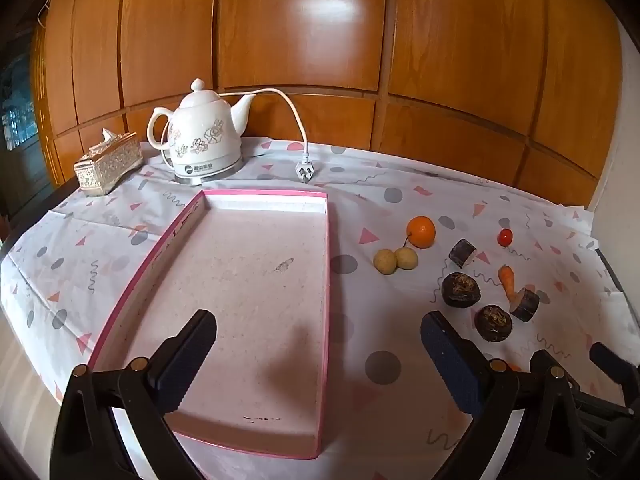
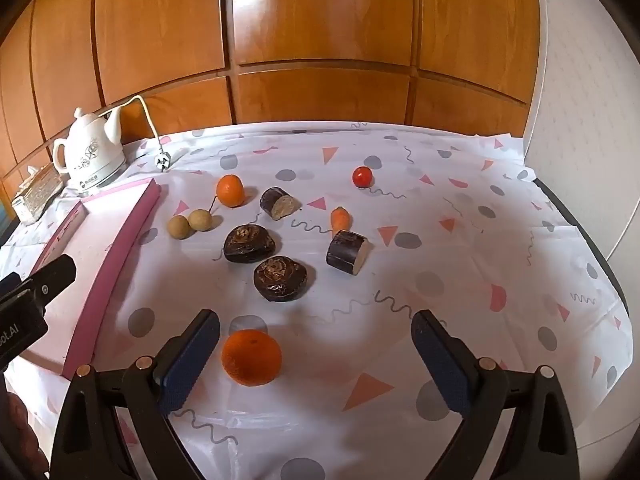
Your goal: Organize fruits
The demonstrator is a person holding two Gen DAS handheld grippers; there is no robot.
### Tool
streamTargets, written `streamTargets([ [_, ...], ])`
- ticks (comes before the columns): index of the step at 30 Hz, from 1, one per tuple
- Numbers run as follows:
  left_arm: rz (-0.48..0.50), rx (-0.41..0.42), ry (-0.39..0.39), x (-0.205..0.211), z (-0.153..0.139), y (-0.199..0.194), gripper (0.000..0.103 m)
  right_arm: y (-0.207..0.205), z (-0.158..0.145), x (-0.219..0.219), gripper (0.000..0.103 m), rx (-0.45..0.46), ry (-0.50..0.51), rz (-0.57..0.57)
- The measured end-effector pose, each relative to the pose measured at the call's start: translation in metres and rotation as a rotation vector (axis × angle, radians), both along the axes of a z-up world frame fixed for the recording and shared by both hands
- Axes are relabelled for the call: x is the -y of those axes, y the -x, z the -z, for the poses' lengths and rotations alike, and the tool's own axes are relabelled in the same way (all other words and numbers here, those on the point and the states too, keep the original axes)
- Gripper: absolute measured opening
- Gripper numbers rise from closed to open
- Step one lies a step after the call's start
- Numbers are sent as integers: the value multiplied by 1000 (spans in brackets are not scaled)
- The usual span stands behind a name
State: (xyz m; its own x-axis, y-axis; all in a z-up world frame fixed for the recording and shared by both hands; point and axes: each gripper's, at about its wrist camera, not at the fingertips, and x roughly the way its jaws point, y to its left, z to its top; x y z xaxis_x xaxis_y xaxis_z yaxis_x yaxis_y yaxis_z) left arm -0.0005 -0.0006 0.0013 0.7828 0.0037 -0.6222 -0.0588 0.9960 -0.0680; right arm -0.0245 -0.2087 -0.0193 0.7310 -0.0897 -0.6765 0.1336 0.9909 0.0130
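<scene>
left gripper (image 1: 318,340) spread wide over the pink tray (image 1: 256,196), nothing in it | right gripper (image 2: 316,340) spread too; orange (image 2: 251,357) low centre between fingers, untouched | other fruit mid-frame on tablecloth (image 2: 440,208); dark lumps (image 2: 280,278) hard to identify | tissue box (image 2: 36,196) cut off at left edge
</scene>
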Motion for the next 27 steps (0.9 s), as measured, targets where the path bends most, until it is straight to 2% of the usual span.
streamTargets([
  [8,22,27,-26,-5,-2,1,103,1,-2,-4,98,8,-8,-11],
  [10,-7,11,-9,3,-2,3,103,3,-2,-6,98,15,1,-14],
  [14,3,10,-10,6,-3,4,103,1,-3,-2,98,14,-24,-10],
  [27,24,15,-15,11,-5,6,103,3,-7,-4,98,32,-17,-25],
])
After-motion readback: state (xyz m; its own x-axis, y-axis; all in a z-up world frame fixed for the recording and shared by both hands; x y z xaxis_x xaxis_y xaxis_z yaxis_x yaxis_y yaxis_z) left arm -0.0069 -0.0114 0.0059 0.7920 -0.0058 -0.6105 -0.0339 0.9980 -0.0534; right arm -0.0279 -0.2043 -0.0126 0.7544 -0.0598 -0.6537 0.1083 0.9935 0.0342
